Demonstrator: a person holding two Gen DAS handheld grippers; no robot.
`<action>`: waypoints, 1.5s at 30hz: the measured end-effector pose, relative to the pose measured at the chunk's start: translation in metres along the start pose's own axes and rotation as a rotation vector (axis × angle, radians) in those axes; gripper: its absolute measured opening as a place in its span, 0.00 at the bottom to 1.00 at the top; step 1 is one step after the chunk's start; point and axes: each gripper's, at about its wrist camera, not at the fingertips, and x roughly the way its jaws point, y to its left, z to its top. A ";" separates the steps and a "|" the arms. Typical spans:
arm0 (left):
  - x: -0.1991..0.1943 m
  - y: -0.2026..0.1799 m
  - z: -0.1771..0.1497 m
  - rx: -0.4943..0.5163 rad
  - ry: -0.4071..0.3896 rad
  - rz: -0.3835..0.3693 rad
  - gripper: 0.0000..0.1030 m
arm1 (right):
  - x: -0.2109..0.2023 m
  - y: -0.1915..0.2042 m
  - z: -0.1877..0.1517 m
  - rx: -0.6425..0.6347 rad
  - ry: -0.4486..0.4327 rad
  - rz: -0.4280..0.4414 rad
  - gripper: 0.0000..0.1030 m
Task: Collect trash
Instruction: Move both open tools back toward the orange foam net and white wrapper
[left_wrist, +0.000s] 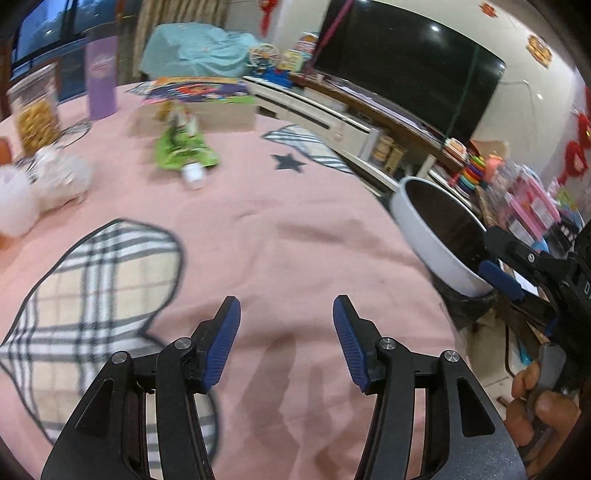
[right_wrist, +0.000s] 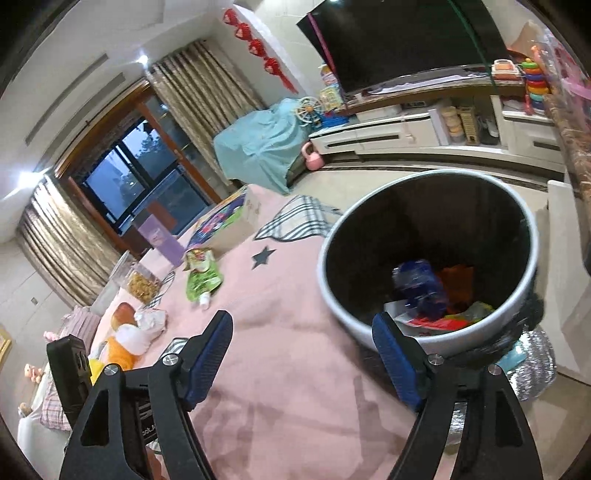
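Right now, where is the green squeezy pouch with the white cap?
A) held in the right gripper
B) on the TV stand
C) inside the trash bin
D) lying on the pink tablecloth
D: the green pouch lies flat on the pink tablecloth, apart from the trash bin, and both the left gripper and right gripper are open and empty.

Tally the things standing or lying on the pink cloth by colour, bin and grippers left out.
Green: 1, the pouch
Purple: 1, the bottle
Clear: 1, the snack jar
White: 2, the crumpled tissue and the bag
Brown: 1, the cardboard box
Total: 6
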 end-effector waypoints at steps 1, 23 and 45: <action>-0.002 0.006 -0.002 -0.012 -0.002 0.008 0.51 | 0.003 0.004 -0.002 -0.004 0.007 0.009 0.78; -0.053 0.116 -0.033 -0.175 -0.060 0.166 0.51 | 0.062 0.104 -0.052 -0.149 0.172 0.158 0.78; -0.080 0.205 -0.024 -0.319 -0.118 0.291 0.56 | 0.126 0.186 -0.067 -0.266 0.270 0.248 0.78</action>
